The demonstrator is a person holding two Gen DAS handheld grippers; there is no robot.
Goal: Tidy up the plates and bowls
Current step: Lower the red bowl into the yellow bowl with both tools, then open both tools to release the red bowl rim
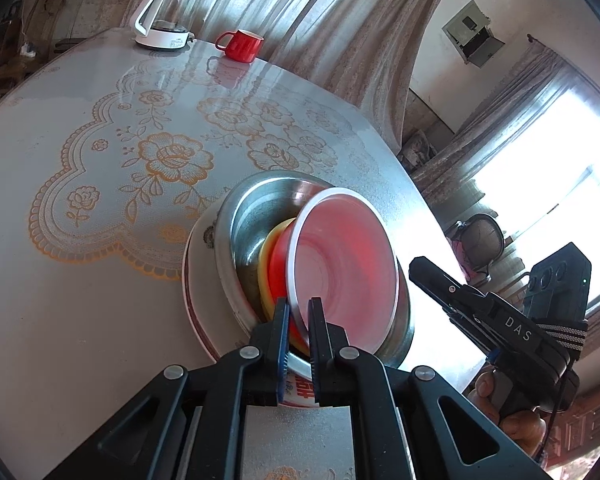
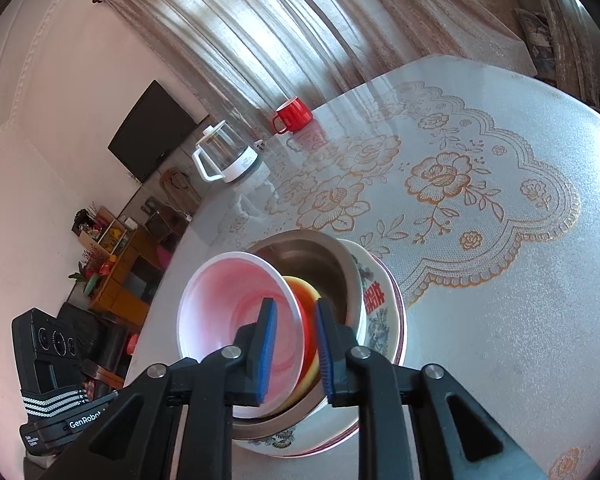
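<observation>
A stack stands on the table: a white patterned plate at the bottom, a steel bowl on it, a yellow bowl inside. A red bowl with a white inside is tilted over them. My left gripper is shut on the red bowl's rim. My right gripper straddles the opposite rim with its jaws apart; its body shows in the left wrist view.
A red mug and a glass kettle on a white base stand at the table's far edge by the curtain. The floral tablecloth covers the table.
</observation>
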